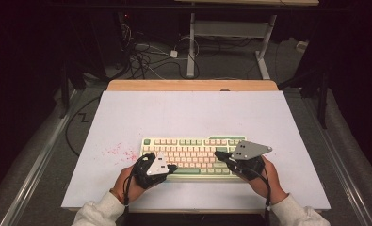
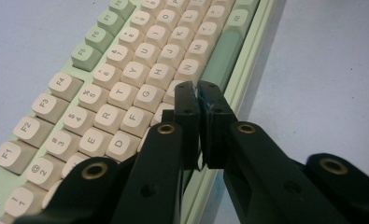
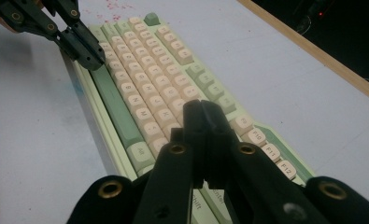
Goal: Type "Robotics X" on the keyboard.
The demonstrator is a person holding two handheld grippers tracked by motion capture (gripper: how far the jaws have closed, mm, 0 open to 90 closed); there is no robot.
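A pale green keyboard with cream keys lies on the white table top, near its front edge. My left gripper is shut with nothing between its jaws, and its tips hover at the keyboard's front left part. In the left gripper view, the left gripper rests over the bottom letter row beside the green space bar. My right gripper is shut and empty too, its tips over the keys at the keyboard's right part. The right gripper view has the right gripper above the keyboard and the left gripper at the space bar's far end.
The white board stretches wide behind and beside the keyboard, with a wooden edge at the back. Red speckles stain the board left of the keyboard. Beyond the table stand a desk frame and floor cables.
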